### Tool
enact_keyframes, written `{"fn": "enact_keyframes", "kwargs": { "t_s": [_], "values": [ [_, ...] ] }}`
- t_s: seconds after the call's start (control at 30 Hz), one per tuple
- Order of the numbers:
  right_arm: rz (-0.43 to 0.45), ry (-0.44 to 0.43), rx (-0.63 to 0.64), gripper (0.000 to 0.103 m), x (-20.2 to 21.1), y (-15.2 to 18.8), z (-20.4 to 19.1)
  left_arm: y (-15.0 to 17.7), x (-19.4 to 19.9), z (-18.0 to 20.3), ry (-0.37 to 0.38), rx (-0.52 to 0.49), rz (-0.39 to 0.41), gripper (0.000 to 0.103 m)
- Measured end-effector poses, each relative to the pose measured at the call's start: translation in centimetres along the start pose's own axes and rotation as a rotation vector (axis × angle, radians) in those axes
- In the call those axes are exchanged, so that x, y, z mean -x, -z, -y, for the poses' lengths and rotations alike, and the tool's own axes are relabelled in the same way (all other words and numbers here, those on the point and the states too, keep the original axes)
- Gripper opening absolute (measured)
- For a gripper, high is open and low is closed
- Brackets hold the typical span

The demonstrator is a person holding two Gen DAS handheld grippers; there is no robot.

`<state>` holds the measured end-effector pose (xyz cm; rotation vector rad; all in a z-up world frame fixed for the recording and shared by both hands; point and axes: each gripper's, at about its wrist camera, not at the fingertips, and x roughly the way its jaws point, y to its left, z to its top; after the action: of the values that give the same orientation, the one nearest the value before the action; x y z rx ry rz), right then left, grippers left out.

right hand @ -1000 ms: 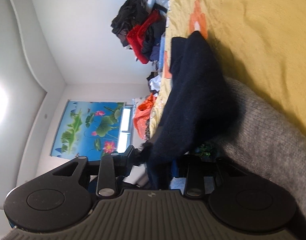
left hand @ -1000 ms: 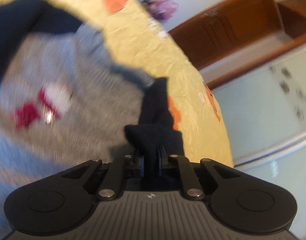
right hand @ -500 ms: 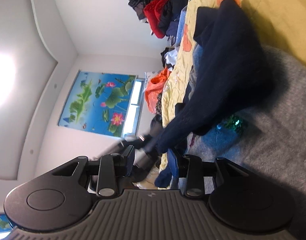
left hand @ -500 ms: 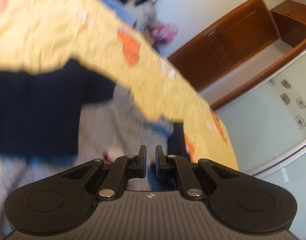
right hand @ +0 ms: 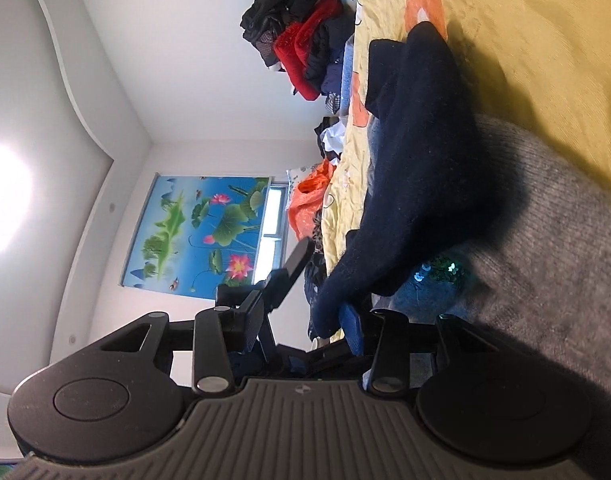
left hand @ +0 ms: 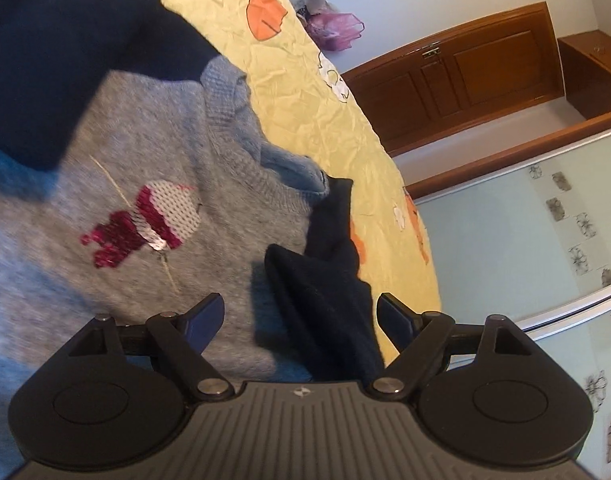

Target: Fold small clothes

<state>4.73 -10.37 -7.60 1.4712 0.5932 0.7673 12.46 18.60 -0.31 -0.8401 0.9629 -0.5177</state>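
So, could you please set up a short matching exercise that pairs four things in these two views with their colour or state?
Things:
1. left gripper
2. bedsheet
3. sleeve
4. sweater body

Colour or state:
a. yellow with orange shapes
b. grey knit with a sequin motif
c. jaws spread wide, gripping nothing
d. dark navy, lying between the open fingers

Pairs: 1-c, 2-a, 3-d, 4-b
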Motion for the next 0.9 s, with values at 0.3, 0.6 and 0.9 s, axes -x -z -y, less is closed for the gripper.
{"fn": "enact_keyframes", "kwargs": {
  "t_s": [0.3, 0.6, 0.9],
  "values": [
    [-0.008, 0.000, 0.005, 0.048, -0.3, 0.0, -0.2, 1.0, -1.9, 2.1, -0.047, -0.107, -0.033, 0.006],
    [-0.034, -0.008, 0.012, 0.054, -0.4, 0.1, -0.5, -2.0, 6.7, 5.7, -0.040, -0.315, 0.170, 0.006],
    [-0.054, 0.033, 0.007, 0.061, -0.8, 0.3, -0.6, -2.6, 8.4, -2.0, -0.317, -0.209, 0.150, 0.006]
  ]
}}
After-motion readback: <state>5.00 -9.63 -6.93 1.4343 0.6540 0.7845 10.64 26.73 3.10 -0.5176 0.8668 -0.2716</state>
